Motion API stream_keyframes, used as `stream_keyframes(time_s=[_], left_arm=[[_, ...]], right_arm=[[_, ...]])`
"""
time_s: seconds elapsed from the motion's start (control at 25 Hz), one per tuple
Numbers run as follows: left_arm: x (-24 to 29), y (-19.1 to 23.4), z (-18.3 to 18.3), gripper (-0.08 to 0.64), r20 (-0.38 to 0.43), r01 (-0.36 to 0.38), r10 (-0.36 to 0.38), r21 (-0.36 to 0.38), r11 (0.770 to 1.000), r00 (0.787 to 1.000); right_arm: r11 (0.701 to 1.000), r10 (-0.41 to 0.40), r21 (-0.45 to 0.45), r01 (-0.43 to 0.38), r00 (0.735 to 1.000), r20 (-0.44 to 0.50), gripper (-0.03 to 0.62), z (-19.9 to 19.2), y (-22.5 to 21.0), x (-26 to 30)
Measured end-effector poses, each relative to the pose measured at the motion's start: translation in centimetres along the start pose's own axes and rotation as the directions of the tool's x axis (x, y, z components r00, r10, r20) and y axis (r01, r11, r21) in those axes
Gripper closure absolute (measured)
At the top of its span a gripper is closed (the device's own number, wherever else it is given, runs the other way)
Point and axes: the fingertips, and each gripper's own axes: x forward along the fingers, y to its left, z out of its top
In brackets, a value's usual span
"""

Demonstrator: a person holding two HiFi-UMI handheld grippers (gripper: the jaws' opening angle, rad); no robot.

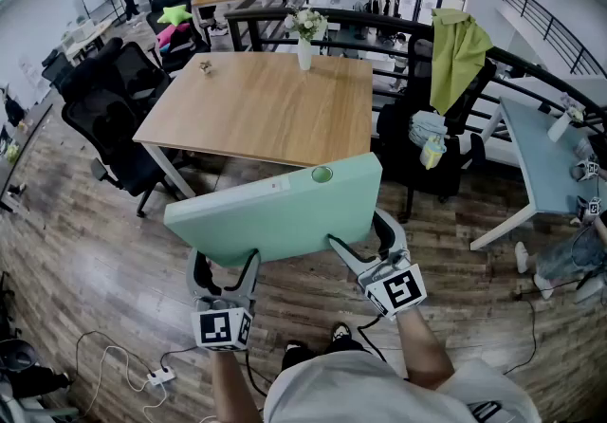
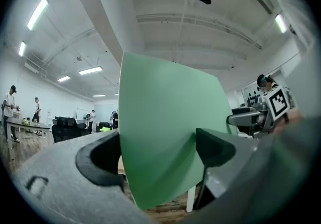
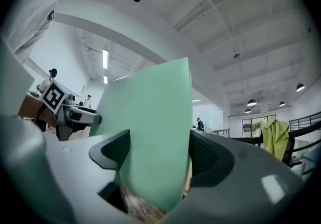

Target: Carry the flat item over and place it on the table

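A person stands on a wood floor facing a wooden table [image 1: 266, 108] and holds a pale green binder [image 1: 285, 212] in the air between two handheld grippers. The binder is just short of the table's near edge and not yet on it. It is tilted, with its right end higher, and its broad face is turned up toward the head camera.

The left gripper [image 1: 226, 265] clamps the binder's lower edge near the left end, and the right gripper [image 1: 365, 246] clamps it near the right end. In the left gripper view, the binder [image 2: 165, 127] fills the gap of that gripper [image 2: 158, 152], with both jaws spread wide and pressing its faces. The right gripper view shows the same: the binder [image 3: 150, 117] is pinched in the right gripper [image 3: 158, 152].

Two well-separated grips probably keep the wide, flat item from swinging or twisting.

A white vase of flowers [image 1: 305, 37] stands at the table's far edge. The near half is bare and looks like the sensible landing spot.
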Motion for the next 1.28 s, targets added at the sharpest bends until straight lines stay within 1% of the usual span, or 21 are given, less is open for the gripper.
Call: stream_keyframes(time_s=[0.2,0.36,0.72,0.96,1.12,1.28], left_arm=[[-0.3,1.0,-0.3,0.086,-0.001,-0.003,0.003,0.000,1.000,1.000],[-1.4,2.2,-0.7,0.086,-0.008,-0.008,0.008,0.005,1.000,1.000],[-4.4,7.2,-1.5,0.086,-0.014,-0.034,0.034,-0.010,0.999,0.999],[-6.5,10.2,-2.2,0.086,-0.023,-0.042,0.042,0.001,0.999,0.999],[-6.9,11.2,-2.8,0.086,-0.034,-0.045,0.045,-0.010,0.999,0.998],[-6.2,12.3,-3.2,0.084,-0.033,-0.055,0.054,-0.013,0.998,0.998]], right_arm=[[1.000,0.001,-0.003,0.000,1.000,0.008,0.215,0.0,0.8,0.7],[1.000,0.008,-0.007,-0.008,1.000,0.001,0.215,-0.1,2.4,1.2],[0.999,0.036,-0.012,-0.036,0.999,0.001,0.215,0.4,7.5,3.9],[0.999,0.050,-0.018,-0.050,0.999,-0.002,0.215,0.4,10.9,5.3],[0.998,0.055,-0.009,-0.055,0.998,-0.017,0.215,-0.2,11.9,5.9],[0.998,0.059,-0.010,-0.059,0.998,-0.020,0.215,-0.6,12.0,7.2]])
